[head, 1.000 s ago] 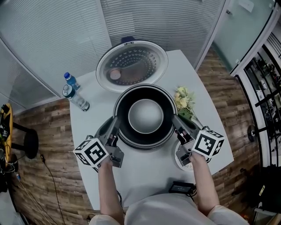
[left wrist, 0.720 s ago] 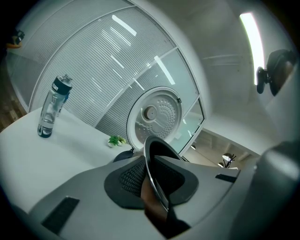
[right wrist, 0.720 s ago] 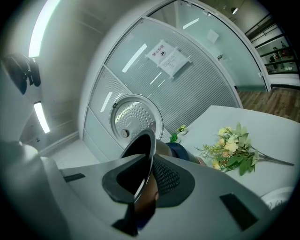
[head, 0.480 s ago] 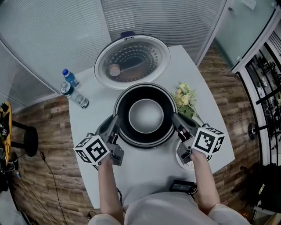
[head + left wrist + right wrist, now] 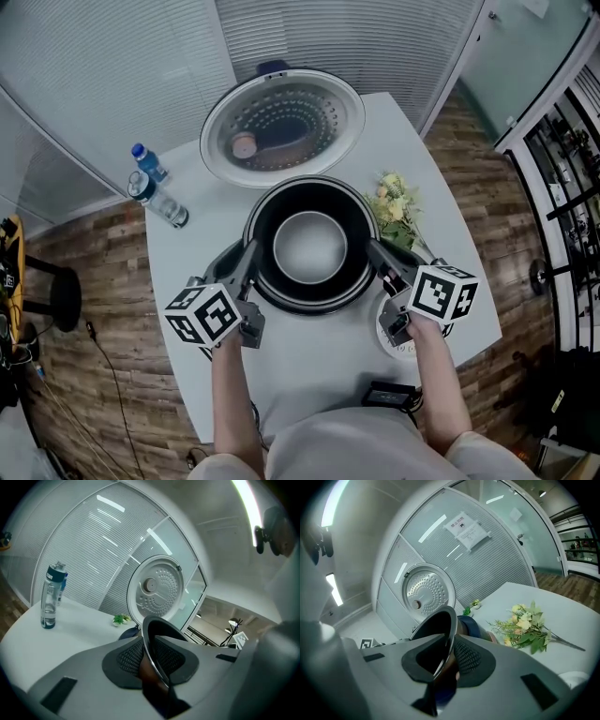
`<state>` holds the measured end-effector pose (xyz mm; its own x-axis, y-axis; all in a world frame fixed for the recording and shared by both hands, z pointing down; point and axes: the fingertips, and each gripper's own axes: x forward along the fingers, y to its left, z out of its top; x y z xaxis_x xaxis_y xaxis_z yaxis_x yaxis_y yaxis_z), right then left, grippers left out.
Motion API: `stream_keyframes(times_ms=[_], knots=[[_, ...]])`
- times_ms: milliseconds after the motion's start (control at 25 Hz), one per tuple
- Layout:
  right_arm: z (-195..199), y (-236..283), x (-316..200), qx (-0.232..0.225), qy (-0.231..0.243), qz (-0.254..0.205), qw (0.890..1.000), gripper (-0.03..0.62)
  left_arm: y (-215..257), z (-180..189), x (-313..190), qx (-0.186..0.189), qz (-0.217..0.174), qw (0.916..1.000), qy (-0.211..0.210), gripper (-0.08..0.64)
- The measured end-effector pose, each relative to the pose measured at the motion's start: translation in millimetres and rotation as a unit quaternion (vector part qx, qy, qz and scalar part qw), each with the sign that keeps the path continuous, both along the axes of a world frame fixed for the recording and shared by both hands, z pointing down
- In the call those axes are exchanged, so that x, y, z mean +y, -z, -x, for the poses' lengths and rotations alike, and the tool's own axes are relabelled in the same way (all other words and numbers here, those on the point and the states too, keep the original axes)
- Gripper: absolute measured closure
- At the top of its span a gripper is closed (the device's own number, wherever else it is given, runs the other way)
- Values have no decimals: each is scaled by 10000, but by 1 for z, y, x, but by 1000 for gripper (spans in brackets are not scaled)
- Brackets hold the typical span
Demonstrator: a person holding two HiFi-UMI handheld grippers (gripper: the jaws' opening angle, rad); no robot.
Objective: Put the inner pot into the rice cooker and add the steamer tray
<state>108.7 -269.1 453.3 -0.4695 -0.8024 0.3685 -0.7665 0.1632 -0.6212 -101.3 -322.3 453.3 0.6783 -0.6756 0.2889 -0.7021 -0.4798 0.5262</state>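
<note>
head view: inner pot (image 5: 310, 246) at the rice cooker (image 5: 314, 304) opening, left gripper (image 5: 251, 253) clamped on its left rim. right gripper (image 5: 374, 249) grips the right rim, jaws just eased slightly wider.

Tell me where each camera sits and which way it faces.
Head view: on the person's head, steeply down at inner pot, open lid, table; both forearms and hand-held grippers show.
Left gripper view: on the left hand-held gripper, along its jaws clamping the pot's rim, toward lid and bottle.
Right gripper view: on the right hand-held gripper, jaws also on the rim, toward lid and flowers.
Shared: all three show pot and lid.
</note>
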Motion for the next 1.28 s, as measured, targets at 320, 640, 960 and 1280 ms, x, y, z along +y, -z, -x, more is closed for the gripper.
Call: stream_keyframes(times_ms=[320,640,960,1280], knots=[[-1,-9,-1,370,174,188,9990,512,-1,-4,-2,-441,-206,9988,-86,485],[-2,-22,-1,682,222,363,9968,505,-3,-8,-3,-827,-350,9959,-123,480],[-2,-25,-4,816,250,339,9958,500,-10,-8,-5,-1434,-476,9885,-85,468],[2,-26,-6,1489,249,248,9882,498,-38,-4,-3,-2115,-246,9770,-99,443]])
